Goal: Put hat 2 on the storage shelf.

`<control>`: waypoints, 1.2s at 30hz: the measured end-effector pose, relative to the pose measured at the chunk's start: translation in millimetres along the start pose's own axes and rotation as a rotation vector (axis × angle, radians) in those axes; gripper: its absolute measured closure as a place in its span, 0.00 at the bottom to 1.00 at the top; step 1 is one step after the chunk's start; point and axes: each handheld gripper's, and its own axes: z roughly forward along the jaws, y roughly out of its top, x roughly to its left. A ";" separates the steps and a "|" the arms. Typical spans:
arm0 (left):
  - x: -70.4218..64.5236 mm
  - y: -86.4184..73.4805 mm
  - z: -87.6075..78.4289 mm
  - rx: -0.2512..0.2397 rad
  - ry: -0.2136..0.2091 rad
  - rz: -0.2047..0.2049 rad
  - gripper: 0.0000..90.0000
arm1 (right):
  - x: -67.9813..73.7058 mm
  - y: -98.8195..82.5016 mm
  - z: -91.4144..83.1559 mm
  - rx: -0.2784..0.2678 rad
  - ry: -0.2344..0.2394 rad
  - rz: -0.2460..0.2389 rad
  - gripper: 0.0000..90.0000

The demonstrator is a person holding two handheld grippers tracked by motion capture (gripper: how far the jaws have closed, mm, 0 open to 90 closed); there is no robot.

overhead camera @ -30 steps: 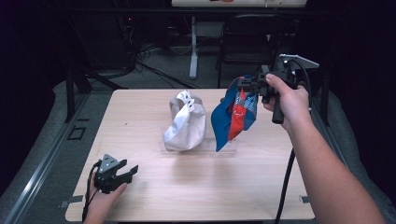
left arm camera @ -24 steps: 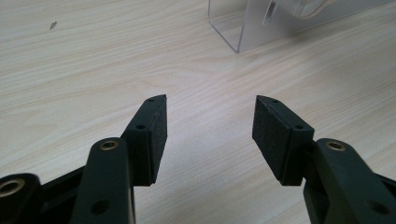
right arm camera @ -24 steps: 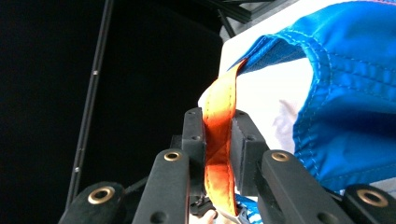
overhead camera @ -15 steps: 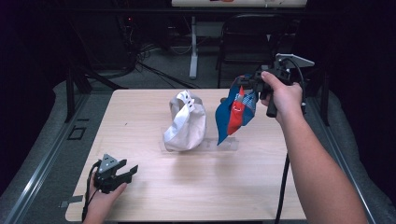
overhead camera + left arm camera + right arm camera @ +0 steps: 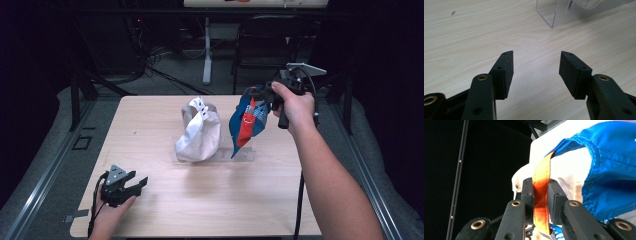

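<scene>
Orange strap point(image 5: 541, 195) pinched by right gripper point(image 5: 260, 93), arm outstretched | left gripper point(image 5: 131, 186) wide, resting on table point(image 5: 150, 125)

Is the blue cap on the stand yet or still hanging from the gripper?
Hanging: right gripper pinches the cap's orange strap; its tip reaches the clear stand.

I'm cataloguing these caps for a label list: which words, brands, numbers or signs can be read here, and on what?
None can be read.
Blue cap: red and white patches on it, too blurred to tell whether they are lettering.
Orange strap: plain, no print.
White cap: no text visible.
Clear stand: unmarked.
</scene>
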 end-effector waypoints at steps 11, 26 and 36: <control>-0.5 -0.1 0.9 -0.007 0.000 0.000 0.51 | -15.8 -8.4 9.8 0.040 -0.042 -0.005 0.86; -1.4 1.5 2.8 -0.003 -0.005 -0.002 0.51 | -22.0 -14.9 -1.7 0.035 -0.086 -0.043 0.81; -2.2 4.7 6.9 -0.003 -0.012 0.006 0.51 | -28.5 -21.0 -18.2 0.013 -0.168 -0.095 0.75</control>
